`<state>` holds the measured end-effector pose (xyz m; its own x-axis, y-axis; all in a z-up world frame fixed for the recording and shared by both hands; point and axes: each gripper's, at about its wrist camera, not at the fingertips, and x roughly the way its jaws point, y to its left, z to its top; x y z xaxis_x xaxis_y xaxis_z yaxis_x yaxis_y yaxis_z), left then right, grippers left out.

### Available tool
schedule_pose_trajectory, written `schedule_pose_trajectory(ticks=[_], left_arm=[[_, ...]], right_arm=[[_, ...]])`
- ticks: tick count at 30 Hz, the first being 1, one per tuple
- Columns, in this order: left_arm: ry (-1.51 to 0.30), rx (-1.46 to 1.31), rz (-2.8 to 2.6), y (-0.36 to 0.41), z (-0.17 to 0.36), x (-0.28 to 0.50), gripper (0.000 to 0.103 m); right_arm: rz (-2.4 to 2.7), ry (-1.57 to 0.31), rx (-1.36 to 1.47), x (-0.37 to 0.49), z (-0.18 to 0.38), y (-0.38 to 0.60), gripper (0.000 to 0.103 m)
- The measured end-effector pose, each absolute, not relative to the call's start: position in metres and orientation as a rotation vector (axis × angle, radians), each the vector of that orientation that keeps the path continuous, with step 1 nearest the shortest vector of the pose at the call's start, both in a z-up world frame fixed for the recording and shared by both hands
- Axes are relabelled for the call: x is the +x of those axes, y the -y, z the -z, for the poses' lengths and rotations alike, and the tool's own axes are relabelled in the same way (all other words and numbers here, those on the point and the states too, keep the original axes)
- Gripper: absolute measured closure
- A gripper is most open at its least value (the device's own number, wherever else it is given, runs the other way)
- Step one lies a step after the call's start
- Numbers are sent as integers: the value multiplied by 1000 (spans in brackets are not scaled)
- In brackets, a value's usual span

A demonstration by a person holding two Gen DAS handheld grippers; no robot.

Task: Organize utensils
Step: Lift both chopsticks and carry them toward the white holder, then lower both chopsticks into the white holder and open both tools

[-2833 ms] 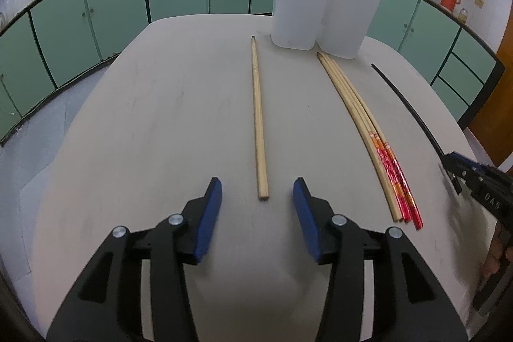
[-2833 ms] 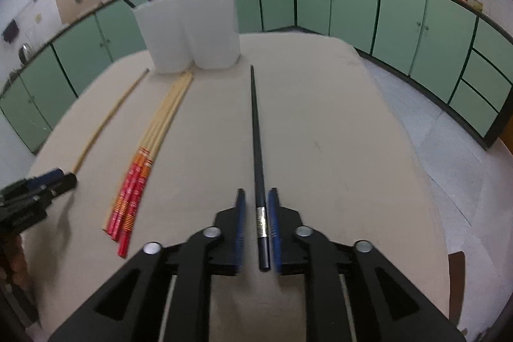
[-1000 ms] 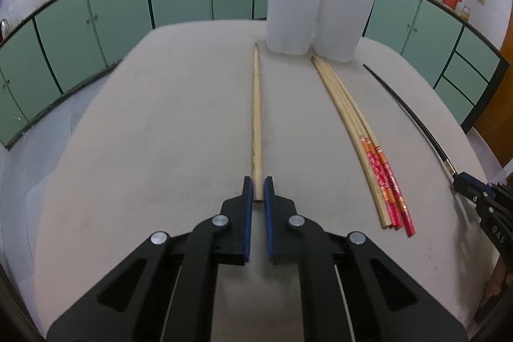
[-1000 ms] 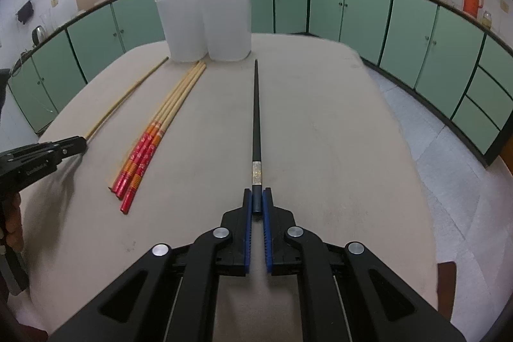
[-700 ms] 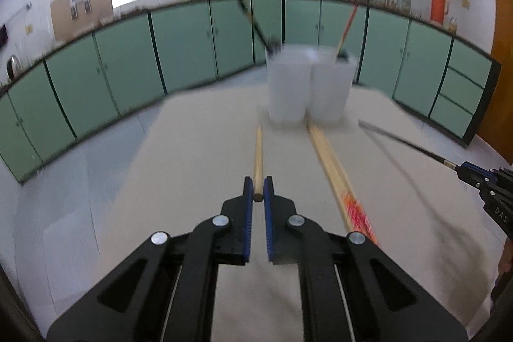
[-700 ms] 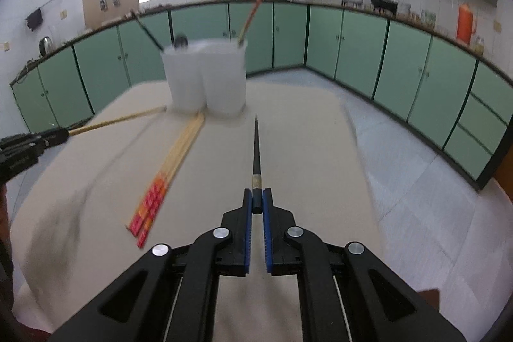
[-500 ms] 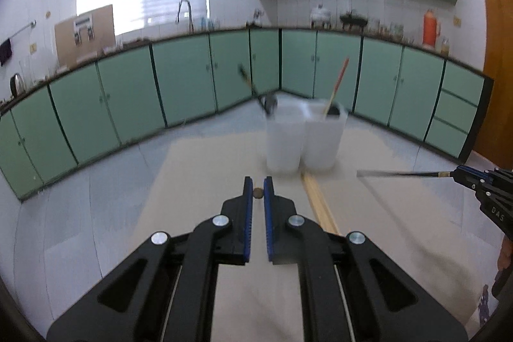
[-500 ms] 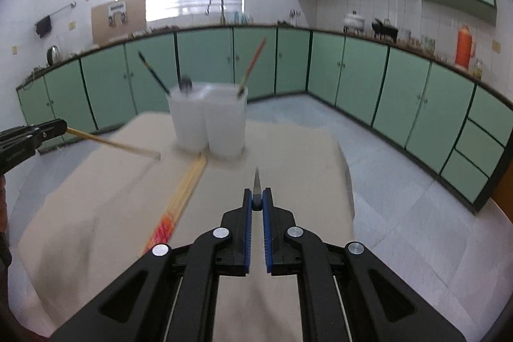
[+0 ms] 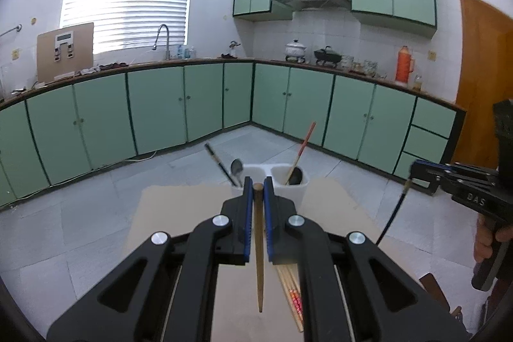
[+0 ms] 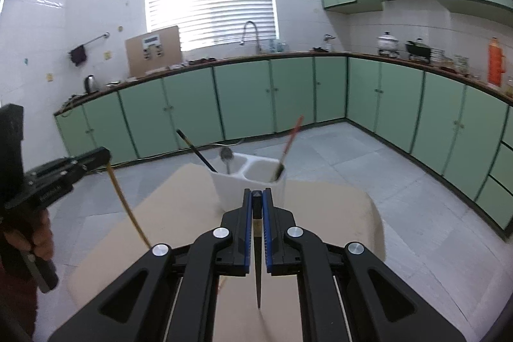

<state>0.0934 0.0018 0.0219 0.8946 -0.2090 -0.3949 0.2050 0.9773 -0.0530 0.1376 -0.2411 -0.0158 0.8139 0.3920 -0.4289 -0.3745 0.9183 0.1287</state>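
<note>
My left gripper (image 9: 257, 185) is shut on the thick end of a plain wooden chopstick (image 9: 259, 262), which hangs down towards the table. My right gripper (image 10: 256, 197) is shut on the top of a black chopstick (image 10: 258, 265) that also hangs tip down. Each gripper shows in the other's view: the right gripper (image 9: 413, 173) with the black chopstick (image 9: 392, 213), the left gripper (image 10: 104, 156) with the wooden chopstick (image 10: 126, 204). A white two-cup holder (image 10: 231, 185) stands ahead on the table, holding a black chopstick, a spoon and a red-ended chopstick. A bundle of red-ended chopsticks (image 9: 290, 290) lies on the table.
The beige table (image 10: 336, 213) lies below both grippers, with tiled floor around it. Green cabinets line the far walls. A person's hands (image 10: 41, 239) hold the gripper handles at the frame edges.
Both grippers have risen well above the table, each lifting its chopstick off the surface. The chopsticks now hang tip down instead of lying flat, and the views tilt up to the kitchen.
</note>
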Motion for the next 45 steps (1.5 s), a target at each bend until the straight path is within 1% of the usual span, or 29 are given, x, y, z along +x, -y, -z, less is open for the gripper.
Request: schedule_pose_trajectory(ticks=[8, 15, 20, 23, 29, 35, 39, 42, 43, 44, 45], left_arm=[[-330, 5, 245, 14, -52, 119, 97], [-228, 20, 239, 27, -92, 164, 97], [-173, 26, 227, 38, -109, 205, 97], [-179, 23, 217, 42, -102, 230, 97], [-262, 33, 198, 46, -60, 277, 97], [-363, 24, 195, 33, -15, 299, 97], [-413, 30, 196, 27, 6, 306, 97], [-426, 39, 196, 23, 14, 302, 95], [-428, 40, 197, 22, 14, 302, 94], [-433, 39, 198, 20, 15, 300, 92], [-431, 34, 199, 17, 15, 297, 84]], right_arm=[[-433, -373, 37, 169, -29, 232, 97], [-393, -277, 55, 226, -70, 225, 97], [-364, -262, 31, 269, -73, 211, 97], [-359, -286, 34, 292, -58, 204, 97], [-368, -356, 57, 317, -20, 197, 97], [-366, -402, 62, 319, 16, 196, 97], [-357, -435, 68, 323, 28, 197, 97], [-336, -449, 61, 323, 36, 200, 96], [-324, -448, 58, 322, 36, 201, 94], [-313, -447, 56, 321, 37, 202, 88], [-305, -442, 58, 318, 37, 205, 86]])
